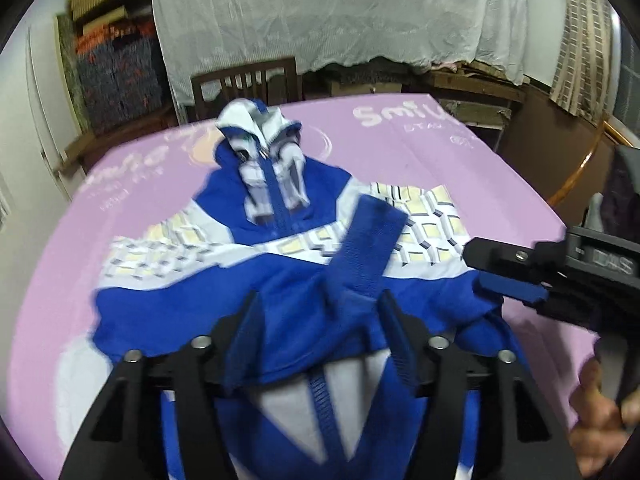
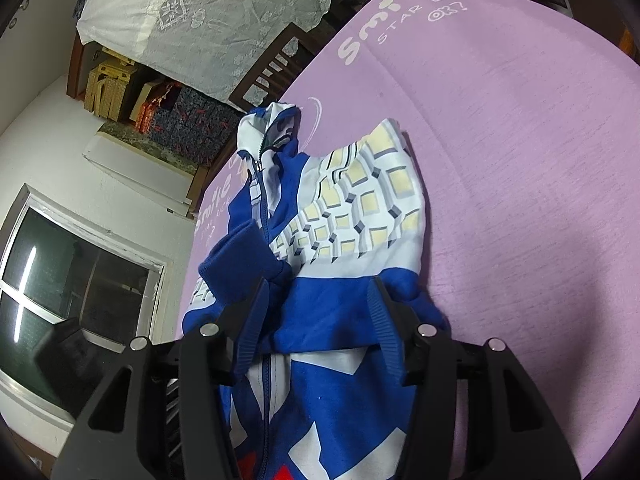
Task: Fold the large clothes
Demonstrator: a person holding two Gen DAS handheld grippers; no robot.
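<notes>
A blue and white zip hoodie with a yellow-square pattern lies face up on the pink-covered table, hood at the far end. One blue sleeve with its ribbed cuff lies folded across the chest. My left gripper is open, its jaws standing either side of the sleeve over the jacket's middle. My right gripper reaches in from the right at the jacket's side edge. In the right wrist view the hoodie lies ahead, and my right gripper is open above the blue fabric.
A dark wooden chair stands behind the table's far edge. A white lace cloth covers furniture at the back. Stacked boxes and fabrics fill the back left. A window is at the left.
</notes>
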